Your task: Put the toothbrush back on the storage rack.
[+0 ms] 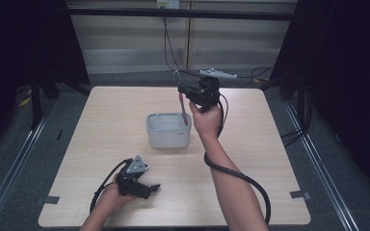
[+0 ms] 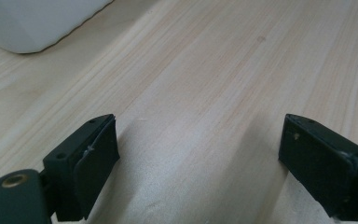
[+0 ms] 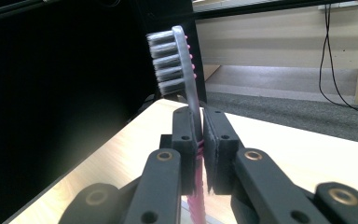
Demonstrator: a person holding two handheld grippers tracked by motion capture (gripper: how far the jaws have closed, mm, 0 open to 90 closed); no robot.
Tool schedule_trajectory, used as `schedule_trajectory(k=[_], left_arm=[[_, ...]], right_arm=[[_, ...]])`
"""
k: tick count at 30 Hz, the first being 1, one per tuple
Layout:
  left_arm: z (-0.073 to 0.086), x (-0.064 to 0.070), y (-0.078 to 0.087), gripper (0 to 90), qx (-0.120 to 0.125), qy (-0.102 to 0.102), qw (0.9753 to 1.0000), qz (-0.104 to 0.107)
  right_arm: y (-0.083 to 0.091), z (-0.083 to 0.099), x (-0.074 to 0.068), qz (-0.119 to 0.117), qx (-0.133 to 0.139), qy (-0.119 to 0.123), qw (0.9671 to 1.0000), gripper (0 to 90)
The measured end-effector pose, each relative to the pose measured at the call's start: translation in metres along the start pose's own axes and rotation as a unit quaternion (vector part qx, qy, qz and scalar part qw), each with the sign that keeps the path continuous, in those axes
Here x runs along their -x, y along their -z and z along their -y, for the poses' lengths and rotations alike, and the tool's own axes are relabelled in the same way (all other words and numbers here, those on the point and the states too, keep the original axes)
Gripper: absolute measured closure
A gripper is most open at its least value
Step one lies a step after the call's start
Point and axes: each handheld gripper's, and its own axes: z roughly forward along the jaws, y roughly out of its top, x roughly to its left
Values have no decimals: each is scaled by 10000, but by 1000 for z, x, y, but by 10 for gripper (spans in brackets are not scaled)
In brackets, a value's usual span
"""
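The left gripper (image 1: 155, 186) is rested low on the table (image 1: 101, 125), its jaws spread with nothing between them. Further right, over the white bin (image 1: 168, 130), a toothbrush (image 3: 181, 70) is pinched by the neck in the right gripper (image 3: 201, 135). It is judged light, stiff and slippery, so a hold nearer the handle's middle would be steadier.
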Motion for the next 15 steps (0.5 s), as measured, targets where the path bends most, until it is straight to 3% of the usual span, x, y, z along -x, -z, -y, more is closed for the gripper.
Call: schedule_trajectory(k=[15], left_arm=[[0,0,0,114,2,-1,10000,1]], right_arm=[[-3,10,2,-10,-44,-7,10000,835]])
